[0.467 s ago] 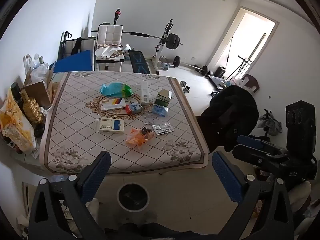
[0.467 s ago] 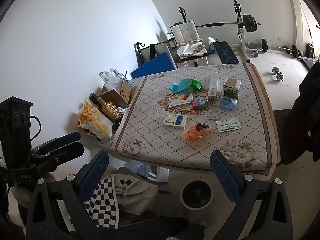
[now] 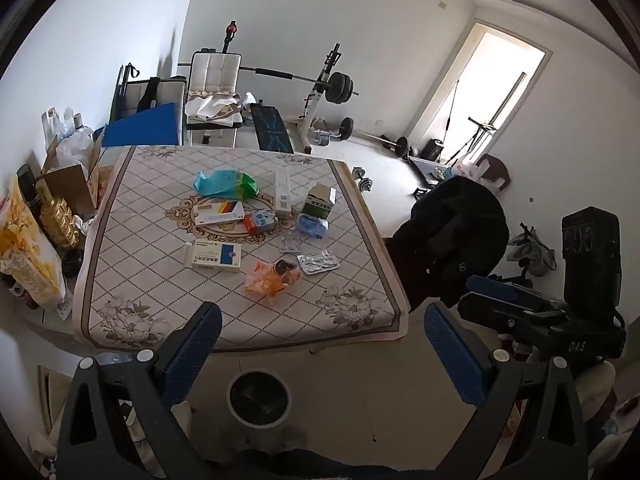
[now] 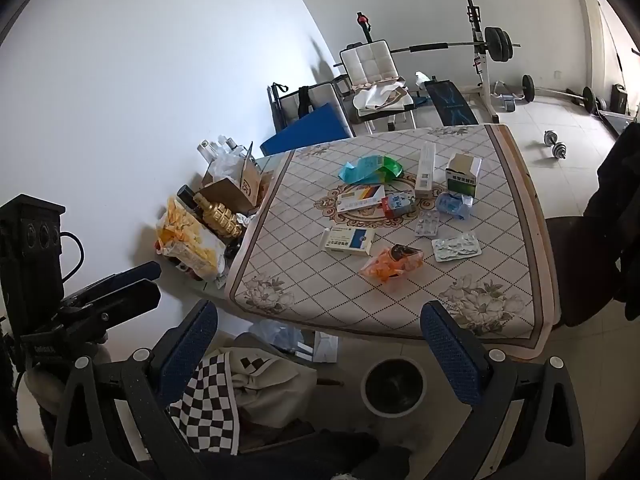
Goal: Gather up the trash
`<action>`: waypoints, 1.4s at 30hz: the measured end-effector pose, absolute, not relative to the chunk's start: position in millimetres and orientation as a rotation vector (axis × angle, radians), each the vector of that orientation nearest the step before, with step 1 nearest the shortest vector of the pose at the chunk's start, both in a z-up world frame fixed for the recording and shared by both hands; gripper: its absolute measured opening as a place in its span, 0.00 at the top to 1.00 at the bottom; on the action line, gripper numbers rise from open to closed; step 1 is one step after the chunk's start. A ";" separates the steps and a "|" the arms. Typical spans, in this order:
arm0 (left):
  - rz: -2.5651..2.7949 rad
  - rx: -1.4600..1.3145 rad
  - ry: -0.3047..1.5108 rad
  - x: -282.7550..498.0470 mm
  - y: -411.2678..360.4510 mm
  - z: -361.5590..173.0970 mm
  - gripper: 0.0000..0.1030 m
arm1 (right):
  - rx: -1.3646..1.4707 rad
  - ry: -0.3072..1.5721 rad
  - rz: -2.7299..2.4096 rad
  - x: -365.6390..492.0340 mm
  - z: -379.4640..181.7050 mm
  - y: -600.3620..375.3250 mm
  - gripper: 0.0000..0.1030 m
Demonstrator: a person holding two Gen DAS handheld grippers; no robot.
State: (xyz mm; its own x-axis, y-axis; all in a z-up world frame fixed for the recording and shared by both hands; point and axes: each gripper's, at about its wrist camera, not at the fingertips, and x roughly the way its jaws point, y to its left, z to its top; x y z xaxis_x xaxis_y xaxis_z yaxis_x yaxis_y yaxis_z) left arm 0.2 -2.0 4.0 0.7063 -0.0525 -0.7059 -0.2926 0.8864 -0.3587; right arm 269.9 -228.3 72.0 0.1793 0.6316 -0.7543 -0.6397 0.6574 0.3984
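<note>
No visible change vs half sec ago: left gripper point(image 3: 320, 344) and right gripper point(image 4: 316, 340) jaws wide, empty; trash on table point(image 3: 132, 248) untouched, bin point(image 3: 259, 398) waiting.

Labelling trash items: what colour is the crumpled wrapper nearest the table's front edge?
Orange wrapper with a dark patch; clearest in the right wrist view.

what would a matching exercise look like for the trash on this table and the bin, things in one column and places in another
Things
1. crumpled orange plastic wrapper
2. round dark waste bin
3. teal and green plastic bag
4. silver foil blister pack

Places
A. on the floor in front of the table
B. farthest back among the litter
C. nearest the table's front edge
D. just right of the orange wrapper

Pairs: 1-C, 2-A, 3-B, 4-D
</note>
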 end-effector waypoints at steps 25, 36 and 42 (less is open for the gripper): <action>0.149 -0.467 0.774 -2.2 -2.0 10.1 0.00 | -0.031 1.062 0.916 270.0 77.7 -220.8 0.01; 0.143 -0.461 0.776 -0.7 -4.2 13.8 0.00 | -0.033 1.063 0.920 270.7 77.4 -219.5 0.01; 0.142 -0.462 0.776 -1.0 -4.0 13.9 0.00 | -0.035 1.061 0.921 271.7 79.3 -217.3 0.01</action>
State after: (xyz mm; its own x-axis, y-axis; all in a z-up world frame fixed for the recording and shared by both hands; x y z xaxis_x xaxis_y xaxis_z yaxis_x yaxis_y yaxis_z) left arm -1.0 -4.0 13.9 0.7099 -0.0439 -0.7029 -0.2903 0.8911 -0.3488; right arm 271.7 -217.3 79.3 0.1650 0.6309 -0.7581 -0.6623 0.6404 0.3889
